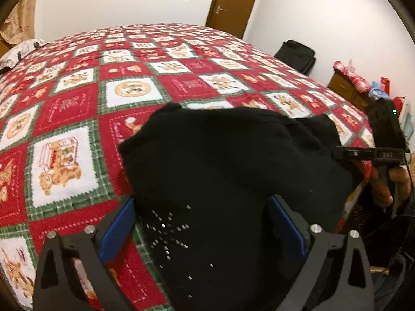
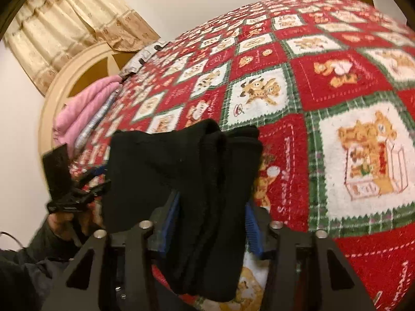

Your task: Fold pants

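Observation:
The black pants (image 1: 228,171) lie bunched on the red patchwork bedspread (image 1: 124,83), with a pattern of small silver studs near my left gripper. My left gripper (image 1: 202,225) has its blue-padded fingers wide apart on either side of the fabric, open. My right gripper (image 2: 211,217) is shut on a thick gathered fold of the pants (image 2: 186,171), which hangs down between its blue pads. The right gripper also shows at the right edge of the left wrist view (image 1: 368,154), at the far corner of the pants. The left gripper shows at the left in the right wrist view (image 2: 77,189).
The bed fills both views. A brown door (image 1: 233,2), a black bag (image 1: 298,54) and a cluttered wooden dresser (image 1: 347,85) stand beyond the bed's right side. A pink blanket (image 2: 83,111), a round headboard (image 2: 77,64) and curtains (image 2: 64,23) lie at the bed's head.

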The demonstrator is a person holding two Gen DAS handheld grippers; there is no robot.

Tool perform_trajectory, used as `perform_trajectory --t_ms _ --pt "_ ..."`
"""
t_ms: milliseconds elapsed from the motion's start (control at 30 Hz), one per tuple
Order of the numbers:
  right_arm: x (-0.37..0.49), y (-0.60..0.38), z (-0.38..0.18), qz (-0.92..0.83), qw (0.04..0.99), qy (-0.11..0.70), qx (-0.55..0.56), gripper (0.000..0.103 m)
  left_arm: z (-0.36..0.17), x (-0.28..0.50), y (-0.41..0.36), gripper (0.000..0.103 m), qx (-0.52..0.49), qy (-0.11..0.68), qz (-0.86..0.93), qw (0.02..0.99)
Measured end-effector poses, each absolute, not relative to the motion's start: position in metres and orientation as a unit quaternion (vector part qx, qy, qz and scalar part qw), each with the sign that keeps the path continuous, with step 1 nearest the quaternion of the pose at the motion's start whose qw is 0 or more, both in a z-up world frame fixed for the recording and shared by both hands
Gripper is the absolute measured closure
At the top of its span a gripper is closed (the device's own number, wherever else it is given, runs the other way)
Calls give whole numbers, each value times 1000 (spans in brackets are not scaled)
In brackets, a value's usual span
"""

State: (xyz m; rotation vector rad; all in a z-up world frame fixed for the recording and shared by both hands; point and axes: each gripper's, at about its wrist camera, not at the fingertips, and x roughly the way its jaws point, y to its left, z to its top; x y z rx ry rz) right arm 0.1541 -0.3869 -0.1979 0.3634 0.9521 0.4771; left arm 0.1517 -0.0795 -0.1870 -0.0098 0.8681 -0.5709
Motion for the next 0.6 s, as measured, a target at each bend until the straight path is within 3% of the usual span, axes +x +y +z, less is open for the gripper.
perform_trajectory --t_ms 67,167,200,233,600 --pt "154 -391 -201 234 838 453 196 70 -188 148 -77 13 -4 410 -280 868" --pt "150 -383 -198 231 848 446 171 76 -186 148 -72 49 3 405 -272 873" --pt "147 -379 -195 229 853 441 161 76 -184 150 -68 77 -2 405 -272 873" --pt "146 -377 -191 229 856 437 153 77 -182 151 -66 83 -8 407 -277 870" --pt "183 -324 -117 294 864 400 89 78 -131 155 -24 88 -52 359 -266 893"
